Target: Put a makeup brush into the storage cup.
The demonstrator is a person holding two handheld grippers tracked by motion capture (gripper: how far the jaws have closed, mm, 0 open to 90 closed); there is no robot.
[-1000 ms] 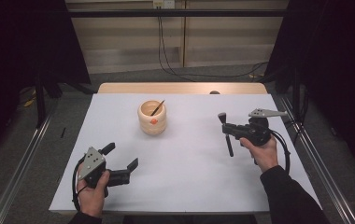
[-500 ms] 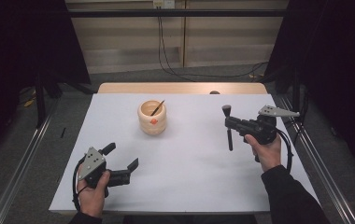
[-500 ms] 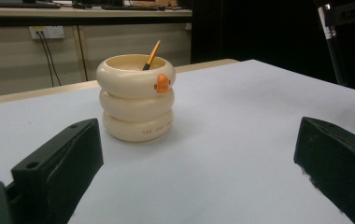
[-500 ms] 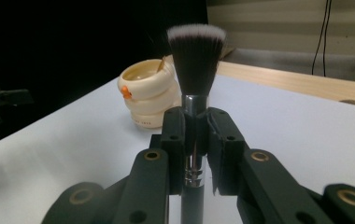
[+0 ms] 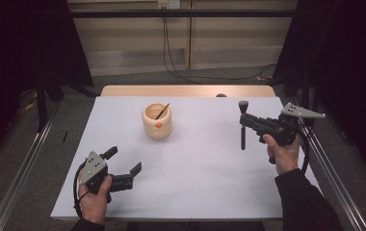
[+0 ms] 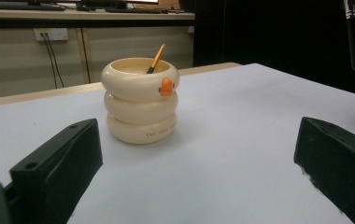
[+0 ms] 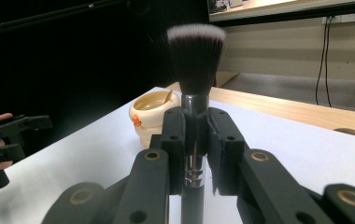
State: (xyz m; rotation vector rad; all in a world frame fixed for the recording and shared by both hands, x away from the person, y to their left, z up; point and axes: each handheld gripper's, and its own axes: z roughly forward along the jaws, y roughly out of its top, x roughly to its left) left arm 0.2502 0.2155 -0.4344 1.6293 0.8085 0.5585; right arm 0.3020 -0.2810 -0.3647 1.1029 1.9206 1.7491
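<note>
I'm pinching the makeup brush (image 7: pixel 195 93) upright in my right hand-held gripper (image 5: pixel 248 121), bristles up, above the worktop (image 5: pixel 195 178). Grip is near the ferrule, so it could be slipping or tilting. Farther off, holder cup (image 5: pixel 157 121); left hand-held gripper (image 5: pixel 123 166) spread, idling.

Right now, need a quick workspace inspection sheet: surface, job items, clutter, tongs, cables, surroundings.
Surface: white tabletop, wooden strip at the far edge.
Job's things: cream ringed holder with a thin brush inside; makeup brush upright, bristles up.
Clutter: nothing seen.
Tongs: left tongs open, low near the front edge; right tongs shut on the makeup brush.
Cables: black wires down the back wall.
Surroundings: metal rails, dark curtains.
</note>
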